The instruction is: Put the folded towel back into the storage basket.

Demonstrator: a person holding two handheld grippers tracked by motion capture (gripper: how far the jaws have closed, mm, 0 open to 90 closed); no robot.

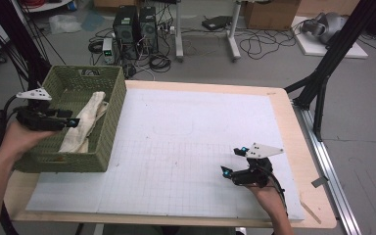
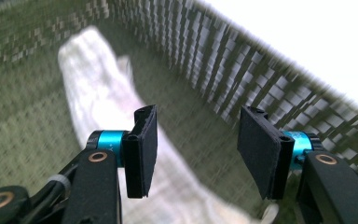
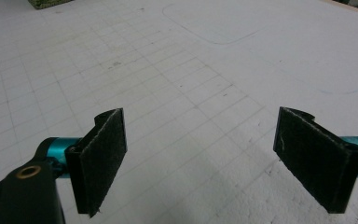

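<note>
Hands enter from the bottom edge, one gripper in each. Left forearm angles up over the table's left edge, holding the left gripper (image 1: 72, 122) level above the green woven basket (image 1: 108, 120), jaws parted with nothing between them. A cream cloth (image 1: 84, 122) lies lengthwise inside the basket, beneath those jaws. Right hand (image 1: 269, 196) rests low near the front right of the white gridded mat (image 1: 186, 132), right gripper (image 1: 235, 160) spread wide and empty, pointing across the mat

Ahead of me a white grid mat (image 1: 186, 147) covers the wooden table (image 1: 293, 147); beyond it, two computer towers (image 1: 136, 27), cables (image 1: 254, 46) and a cardboard box (image 1: 269, 13) sit on the floor.
</note>
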